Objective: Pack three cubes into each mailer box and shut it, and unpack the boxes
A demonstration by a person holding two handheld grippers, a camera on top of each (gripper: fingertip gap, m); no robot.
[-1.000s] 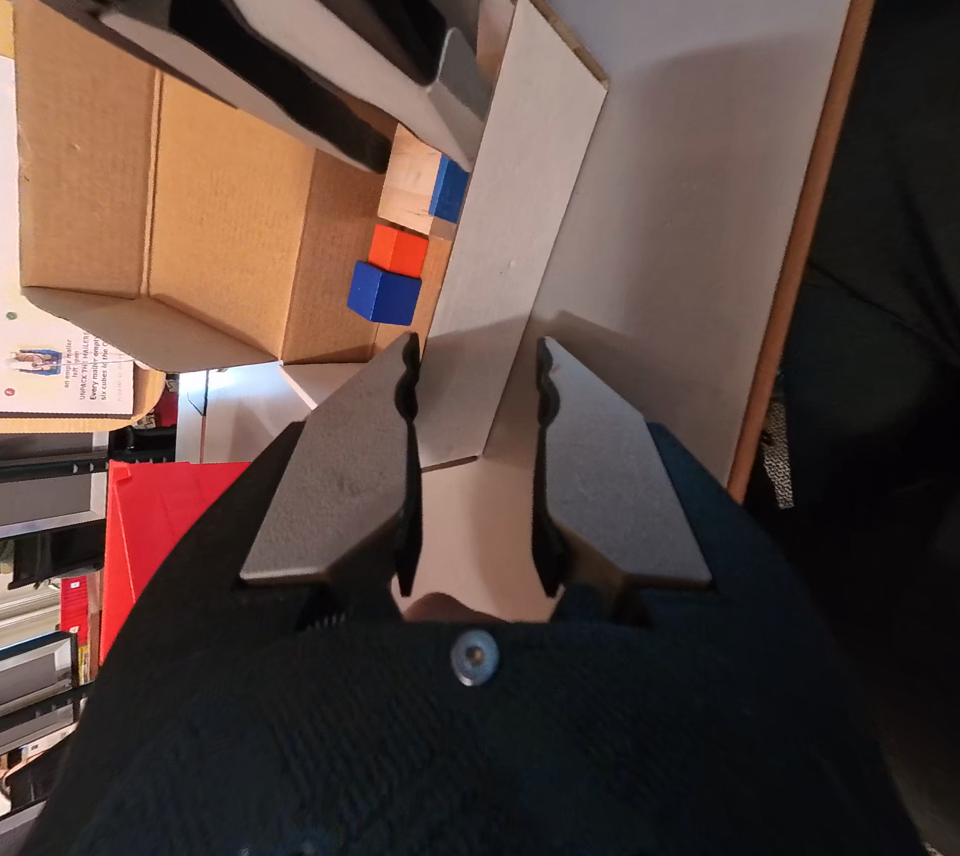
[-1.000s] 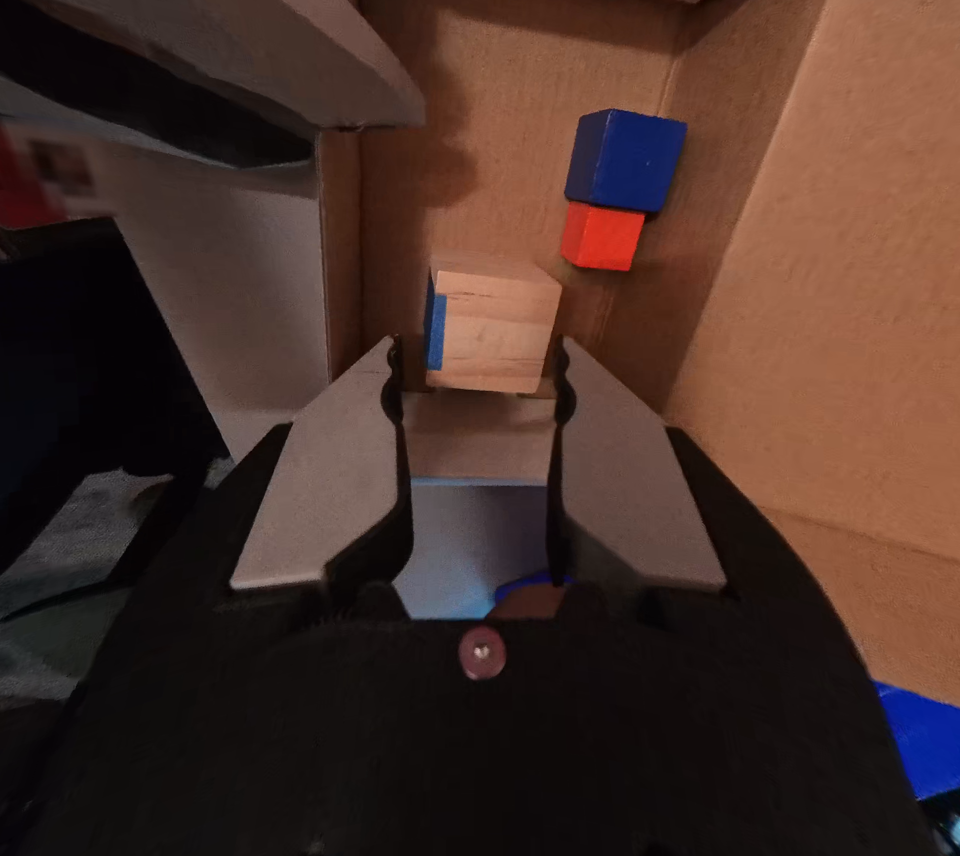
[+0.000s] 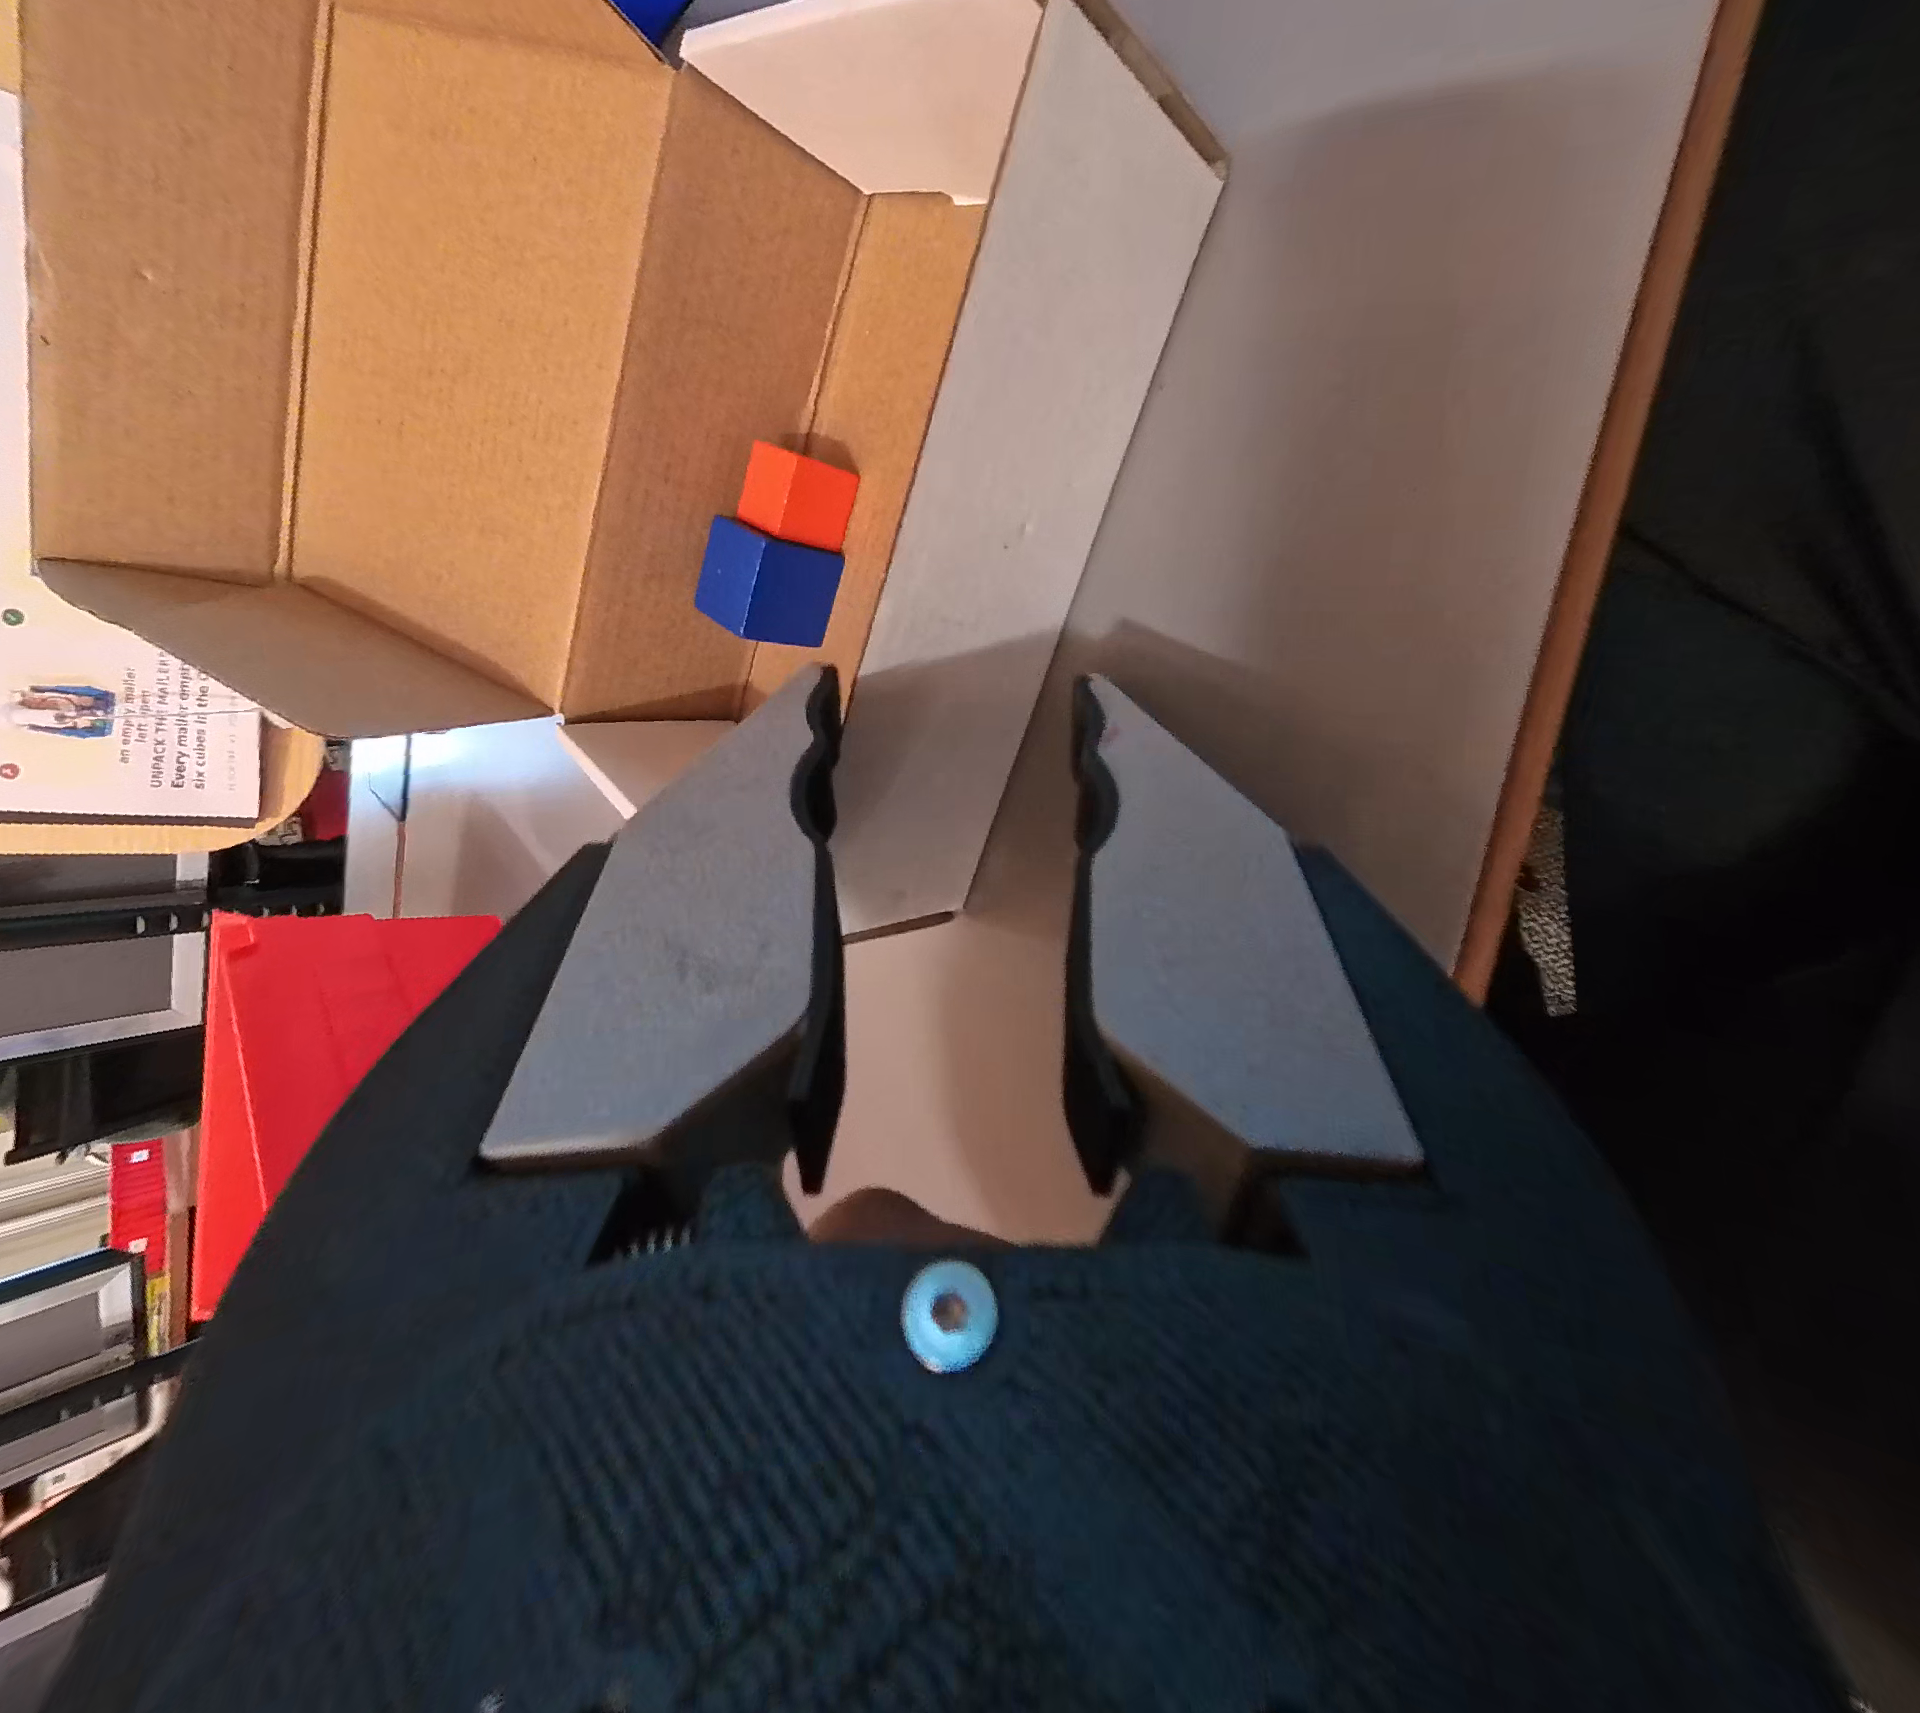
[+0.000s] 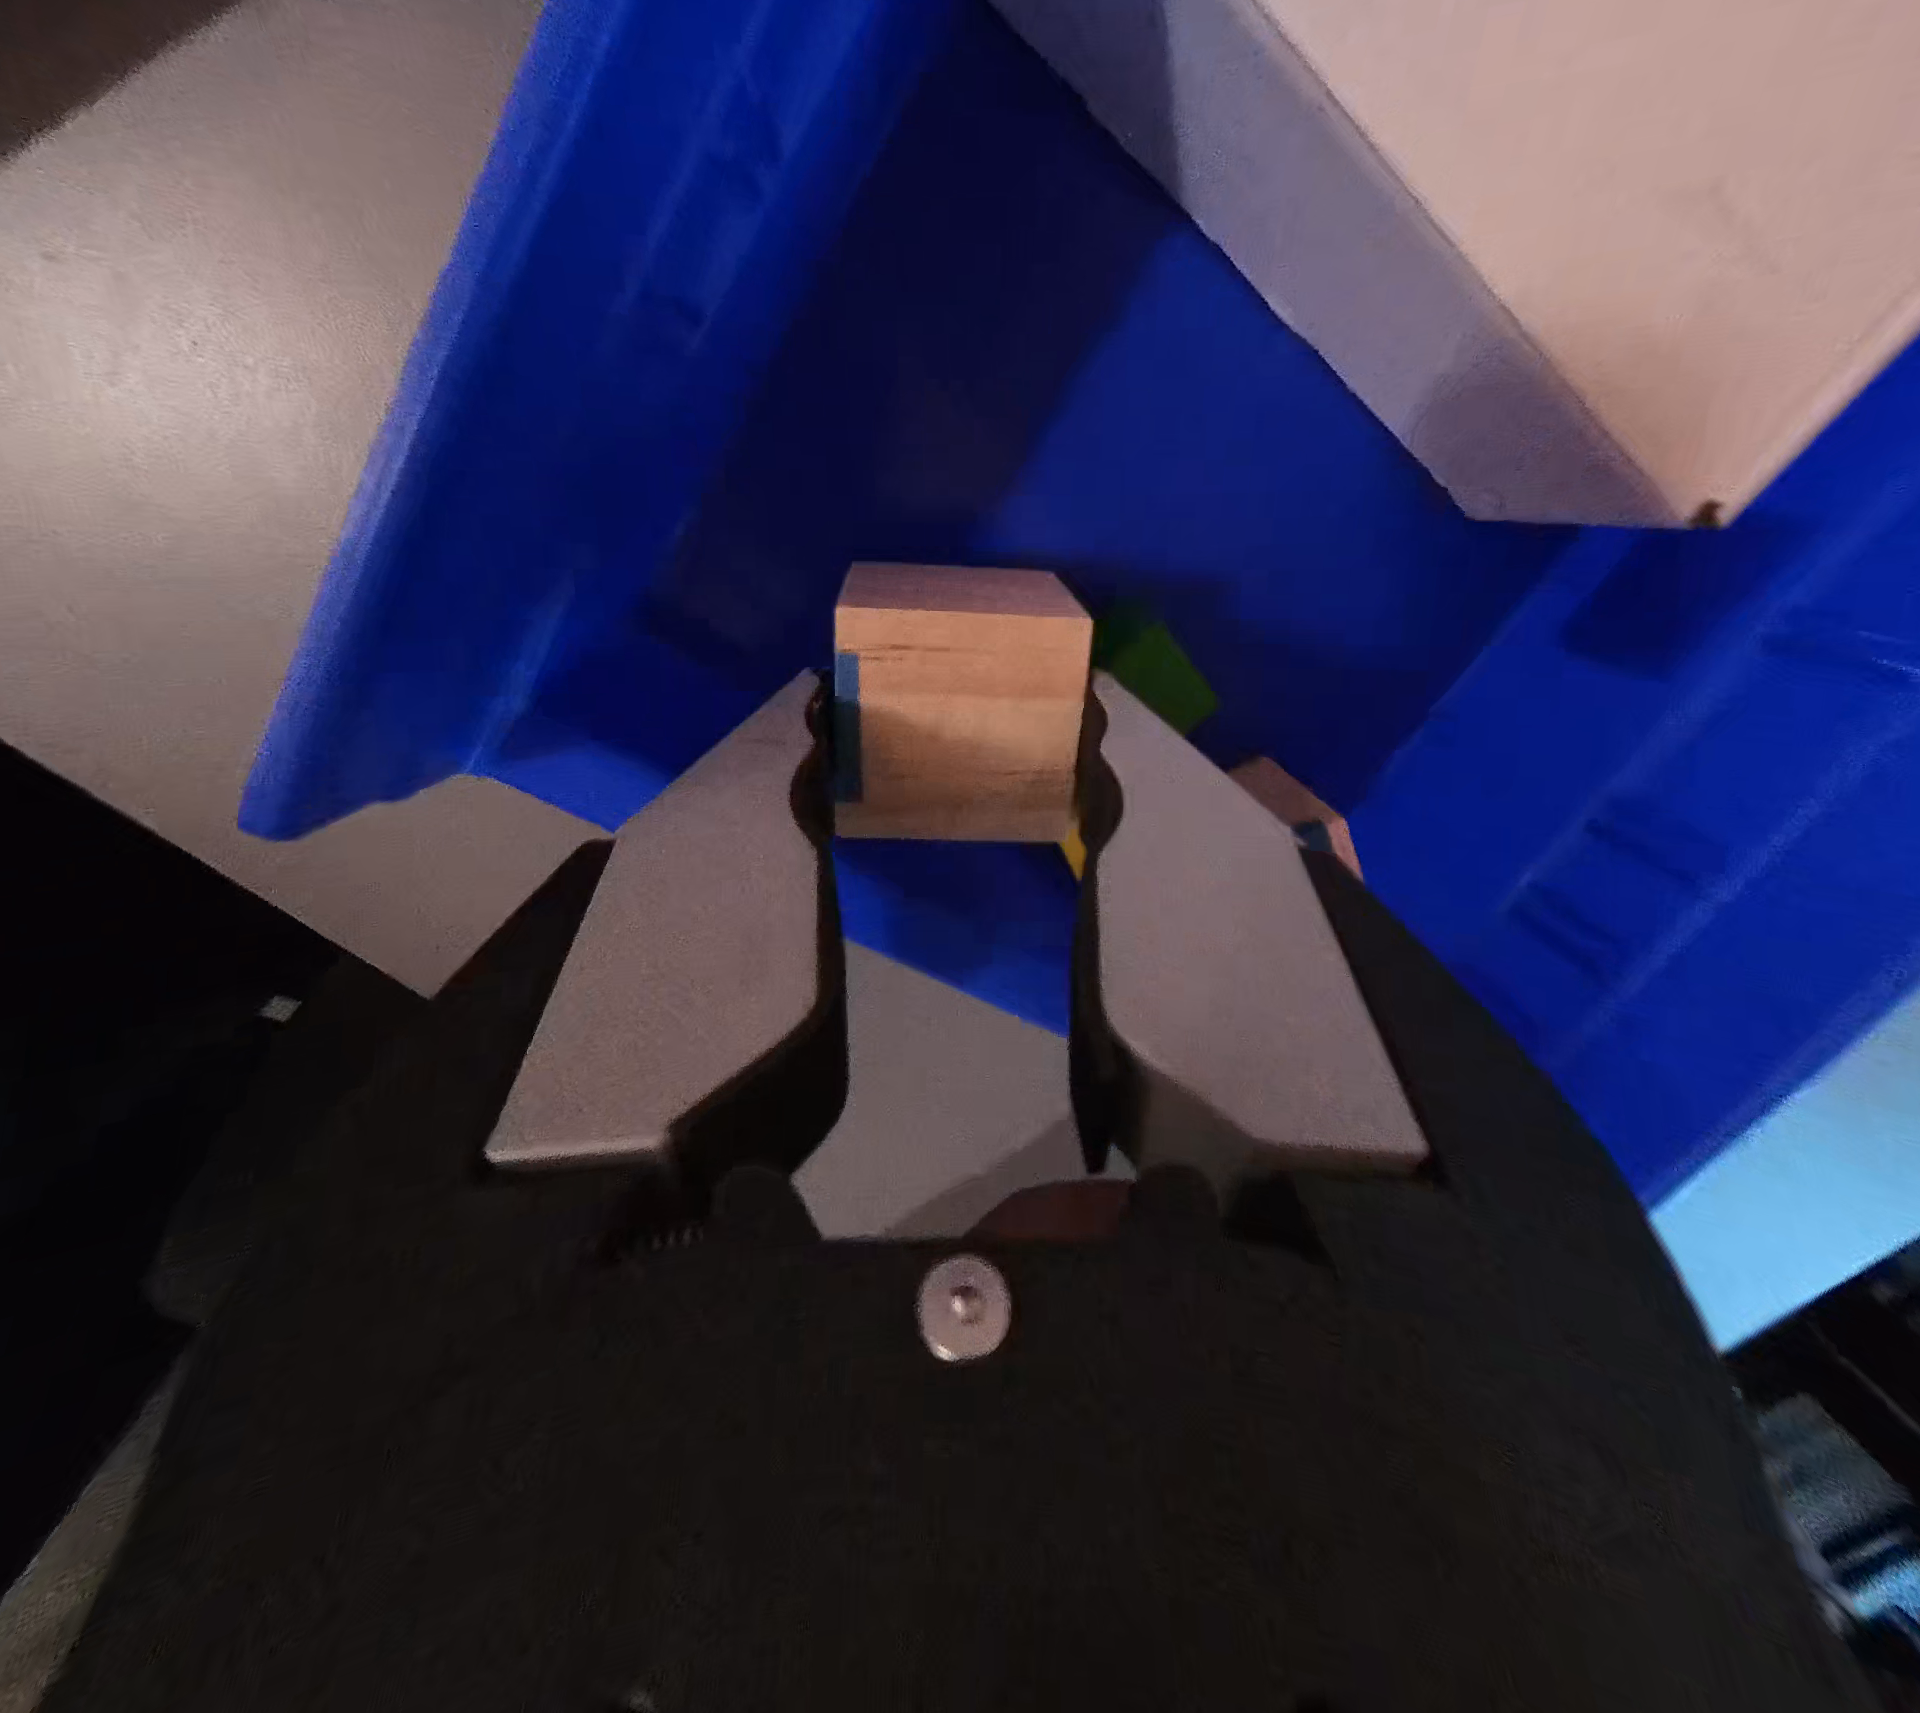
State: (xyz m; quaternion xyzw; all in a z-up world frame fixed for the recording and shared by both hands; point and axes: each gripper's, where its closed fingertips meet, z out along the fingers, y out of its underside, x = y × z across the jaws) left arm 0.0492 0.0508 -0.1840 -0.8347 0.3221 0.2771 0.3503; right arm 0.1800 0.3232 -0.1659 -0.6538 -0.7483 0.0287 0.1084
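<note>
Cardboard box (image 3: 468, 333): brown inside, white outside, lying open on the white table (image 3: 1403, 313) with its lid folded back.
Orange cube (image 3: 798, 491): on the box floor, tight against the front wall.
Blue cube (image 3: 769, 591): also on the box floor, touching the orange cube on its near side.
Front wall (image 3: 1039, 437): a tall white panel of the box, standing between the two cubes and the bare table.
Left gripper (image 3: 948, 728): fingers spread apart with nothing between them; the near end of the white front wall shows in the gap, and I cannot tell whether either finger touches it.
Right gripper (image 4: 954, 733): fingers closed on a plain wooden cube (image 4: 961, 713), held by its left and right sides above a blue bin (image 4: 644, 292).
Wooden cube: pale grain, with a blue patch on its left face next to the fingertip.
Blue bin: a green cube (image 4: 1158, 676) lies inside, just right of the held cube; another wooden block (image 4: 1294, 816) peeks out beside the right finger.
White box (image 4: 1507, 136): closed, resting in the bin's upper right part.
Red bin (image 3: 322, 1061): beyond the table edge, left of the left gripper.
</note>
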